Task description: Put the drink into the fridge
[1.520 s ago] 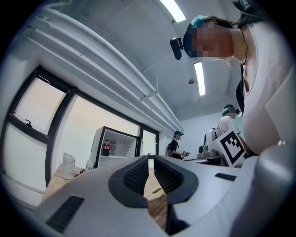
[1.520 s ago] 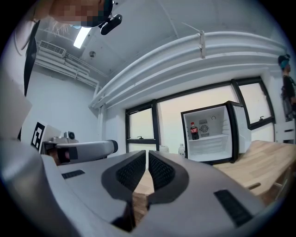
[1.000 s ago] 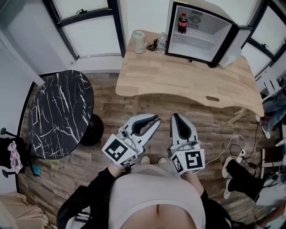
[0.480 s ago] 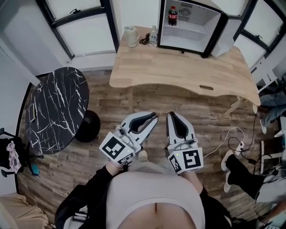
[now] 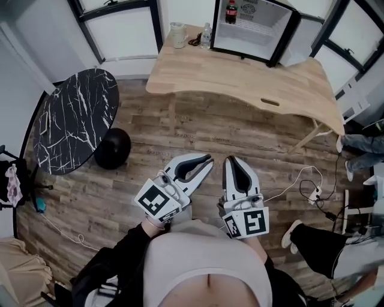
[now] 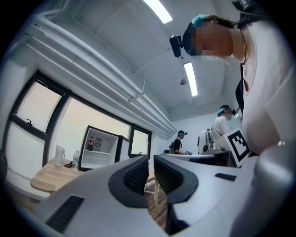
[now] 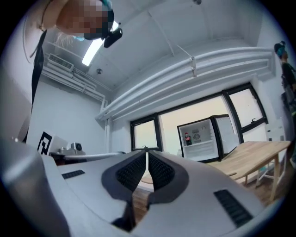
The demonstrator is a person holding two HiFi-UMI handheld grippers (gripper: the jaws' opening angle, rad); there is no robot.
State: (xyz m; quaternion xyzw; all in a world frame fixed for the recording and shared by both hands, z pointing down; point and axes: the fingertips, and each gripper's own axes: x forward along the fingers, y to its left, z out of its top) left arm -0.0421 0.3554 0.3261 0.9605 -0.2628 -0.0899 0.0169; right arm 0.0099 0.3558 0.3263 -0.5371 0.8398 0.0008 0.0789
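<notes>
A cola bottle (image 5: 230, 11) stands on the upper shelf inside the small open fridge (image 5: 255, 27), which sits at the far end of the wooden table (image 5: 240, 78). My left gripper (image 5: 209, 160) and right gripper (image 5: 230, 160) hang side by side over the wood floor, well short of the table. Both are shut with nothing between the pads. In the left gripper view the bottle (image 6: 90, 143) shows small and far off beyond the shut gripper (image 6: 151, 159). The right gripper view shows the same bottle (image 7: 187, 138) past its own gripper (image 7: 146, 153).
A pale jug (image 5: 177, 35) and a water bottle (image 5: 206, 36) stand on the table left of the fridge. A round black marble table (image 5: 75, 126) is at the left, with a black ball (image 5: 112, 148) beside it. Cables (image 5: 306, 186) and another person's legs (image 5: 318, 240) are at the right.
The table and fridge have slid toward the top of the head view and grown smaller, with more floor between them and the grippers. Both grippers stayed shut and empty.
</notes>
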